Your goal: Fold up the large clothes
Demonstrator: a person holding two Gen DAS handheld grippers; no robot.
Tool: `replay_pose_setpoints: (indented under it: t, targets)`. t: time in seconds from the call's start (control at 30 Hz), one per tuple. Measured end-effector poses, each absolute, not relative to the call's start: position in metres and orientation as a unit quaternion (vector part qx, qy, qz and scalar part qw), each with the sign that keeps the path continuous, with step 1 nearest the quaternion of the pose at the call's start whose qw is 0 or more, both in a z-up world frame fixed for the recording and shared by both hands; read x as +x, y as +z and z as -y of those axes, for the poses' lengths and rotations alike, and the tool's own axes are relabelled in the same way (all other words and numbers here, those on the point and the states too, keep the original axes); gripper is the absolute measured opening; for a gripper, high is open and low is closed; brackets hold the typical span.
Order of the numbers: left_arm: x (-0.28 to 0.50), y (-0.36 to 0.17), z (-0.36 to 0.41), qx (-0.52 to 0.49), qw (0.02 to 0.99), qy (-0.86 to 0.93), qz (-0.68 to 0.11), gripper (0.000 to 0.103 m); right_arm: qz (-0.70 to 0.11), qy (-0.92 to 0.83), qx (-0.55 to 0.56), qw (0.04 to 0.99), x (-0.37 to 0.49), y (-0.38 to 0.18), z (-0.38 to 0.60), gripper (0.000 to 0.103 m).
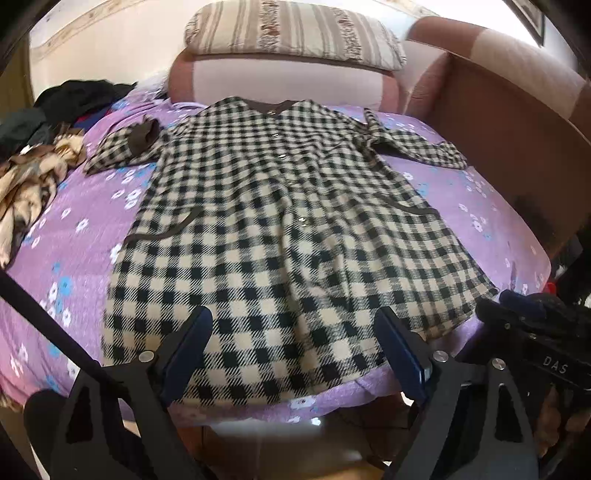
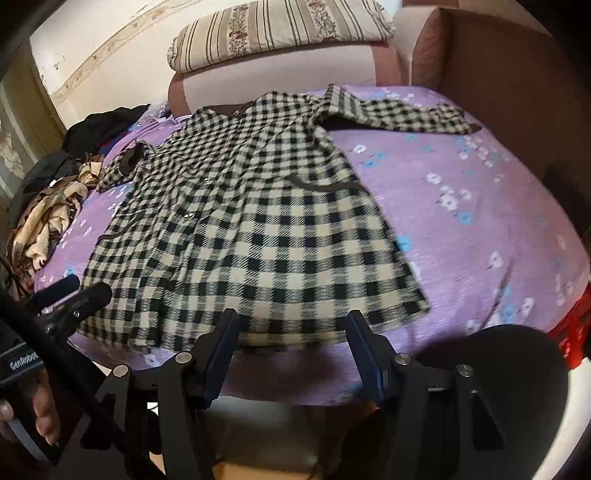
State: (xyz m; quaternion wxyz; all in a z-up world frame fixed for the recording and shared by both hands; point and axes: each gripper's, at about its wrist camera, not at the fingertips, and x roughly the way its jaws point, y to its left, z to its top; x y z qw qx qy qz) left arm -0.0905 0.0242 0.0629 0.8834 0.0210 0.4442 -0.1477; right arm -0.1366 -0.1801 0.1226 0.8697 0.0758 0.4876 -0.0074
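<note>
bed [image 1: 74,229]: coat [image 1: 280,221] flat; tongs [image 1: 295,350] open

Bare bed [image 2: 461,229] right of coat [image 2: 258,236]: open room. Left blocked by clothes pile [image 1: 33,166]; sofa arm [image 1: 509,140] walls far right.

Looks like a home bedroom: bed [image 1: 74,236] with purple floral sheet, striped pillow [image 1: 295,33], clothes pile [image 1: 44,140] dumped alongside.
</note>
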Motion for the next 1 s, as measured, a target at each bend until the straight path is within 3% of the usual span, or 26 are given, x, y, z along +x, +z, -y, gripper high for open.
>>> replay_pose_setpoints:
  t: [0.17, 0.4, 0.6, 0.77, 1.0]
  targets:
    - [-0.041, 0.07, -0.004, 0.022, 0.879, -0.169, -0.446, 0.088, -0.484, -0.028, 0.09, 0.87, -0.113, 0.122, 0.204, 0.065]
    - [0.02, 0.136, -0.008, -0.008, 0.917, -0.146, -0.371, 0.088, -0.46, -0.031, 0.113, 0.88, -0.08, 0.132, 0.219, 0.066]
    - [0.032, 0.109, 0.006, 0.055, 0.906, -0.129, -0.4, 0.088, -0.491, -0.031, 0.116, 0.863, -0.07, 0.101, 0.214, 0.068]
    - [0.037, 0.128, -0.004, 0.048, 0.926, -0.114, -0.358, 0.088, -0.459, -0.029, 0.097, 0.883, -0.02, 0.118, 0.215, 0.068]
    - [0.076, 0.107, -0.069, 0.103, 0.937, -0.035, -0.333, 0.088, -0.451, -0.035, 0.057, 0.89, 0.005, 0.111, 0.211, 0.068]
